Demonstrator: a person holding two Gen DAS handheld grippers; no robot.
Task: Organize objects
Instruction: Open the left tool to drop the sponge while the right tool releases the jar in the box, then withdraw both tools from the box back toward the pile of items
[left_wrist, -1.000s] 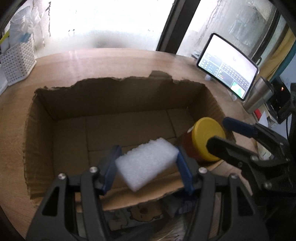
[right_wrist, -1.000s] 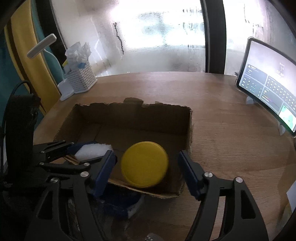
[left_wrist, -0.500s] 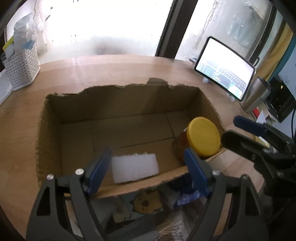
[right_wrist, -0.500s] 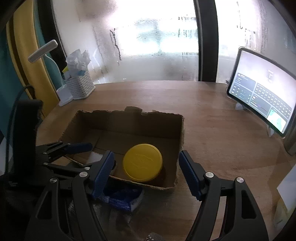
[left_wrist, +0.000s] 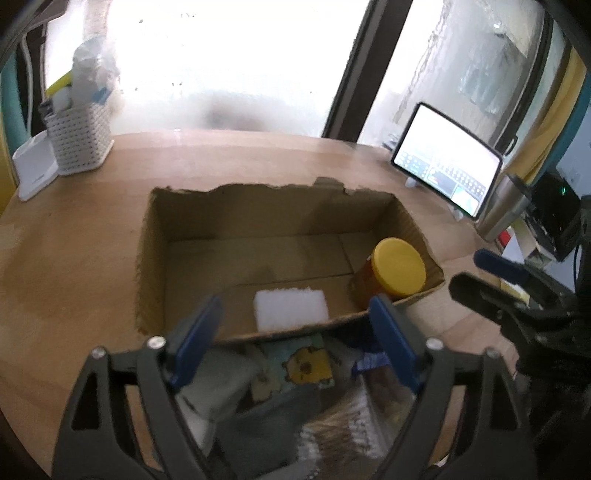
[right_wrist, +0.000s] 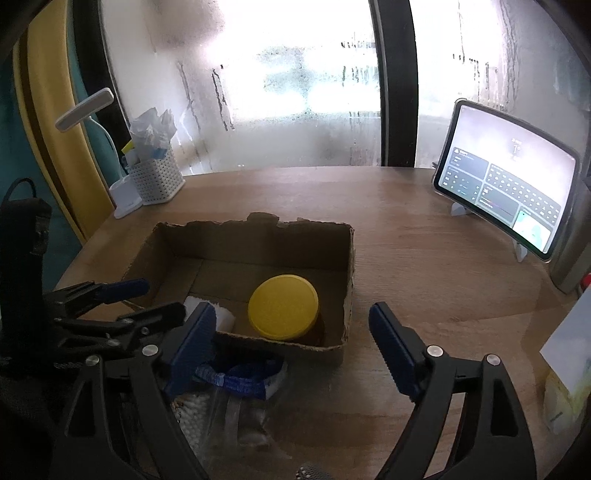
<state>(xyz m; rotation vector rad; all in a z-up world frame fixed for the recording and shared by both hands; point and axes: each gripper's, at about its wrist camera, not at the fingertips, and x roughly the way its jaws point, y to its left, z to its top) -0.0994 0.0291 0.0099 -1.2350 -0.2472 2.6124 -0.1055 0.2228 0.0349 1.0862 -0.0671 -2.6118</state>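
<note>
Both grippers empty above a cardboard box (left_wrist: 155, 258).
Left gripper (left_wrist: 293, 339) and right gripper (right_wrist: 291, 347), jaws just opened wide, should clear the rim before reaching the near clutter (left_wrist: 295, 369).

- White foam sponge (left_wrist: 291, 309): lies flat on the floor of the open cardboard box (left_wrist: 258, 218), just ahead of the left gripper (left_wrist: 295, 336), beyond its fingertips.
- Yellow-lidded jar (right_wrist: 283, 312) of amber contents: stands upright in the box's near right corner, ahead of the right gripper (right_wrist: 291, 336), untouched.
</note>
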